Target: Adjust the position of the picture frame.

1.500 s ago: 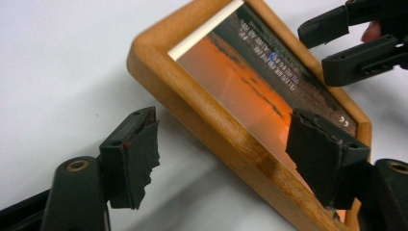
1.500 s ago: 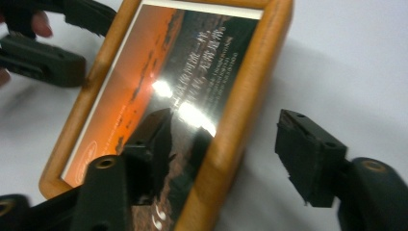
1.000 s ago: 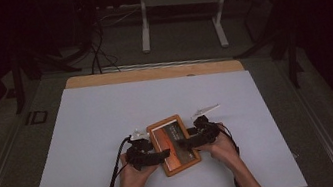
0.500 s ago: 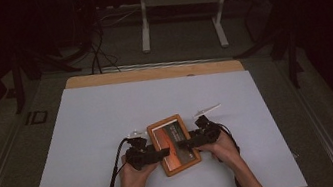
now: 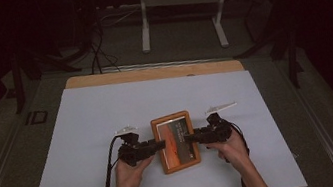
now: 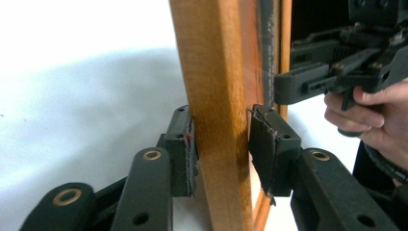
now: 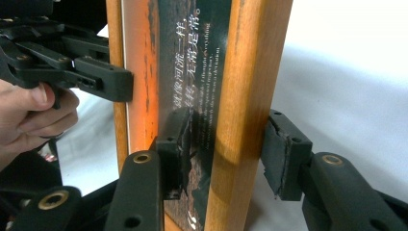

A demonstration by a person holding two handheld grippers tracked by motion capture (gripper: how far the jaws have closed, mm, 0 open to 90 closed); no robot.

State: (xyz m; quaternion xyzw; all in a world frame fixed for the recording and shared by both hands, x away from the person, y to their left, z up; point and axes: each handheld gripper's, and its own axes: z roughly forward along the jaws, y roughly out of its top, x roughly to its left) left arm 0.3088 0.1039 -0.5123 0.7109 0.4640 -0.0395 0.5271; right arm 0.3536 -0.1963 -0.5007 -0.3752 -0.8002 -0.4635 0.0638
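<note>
The left gripper (image 6: 219,154) straddles the left rail of a wooden-framed picture with an orange-and-dark print (image 5: 175,141), one pad touching the wood and the other just off it, so its jaws are released; the right gripper (image 7: 223,154) brackets the right rail the same way, its outer pad clearly apart. To grasp well, both should probably close evenly on the rails, clear of the glazing. The frame lies flat near the front middle of the white-covered table (image 5: 83,122), with open room all around and the front edge closest.
</note>
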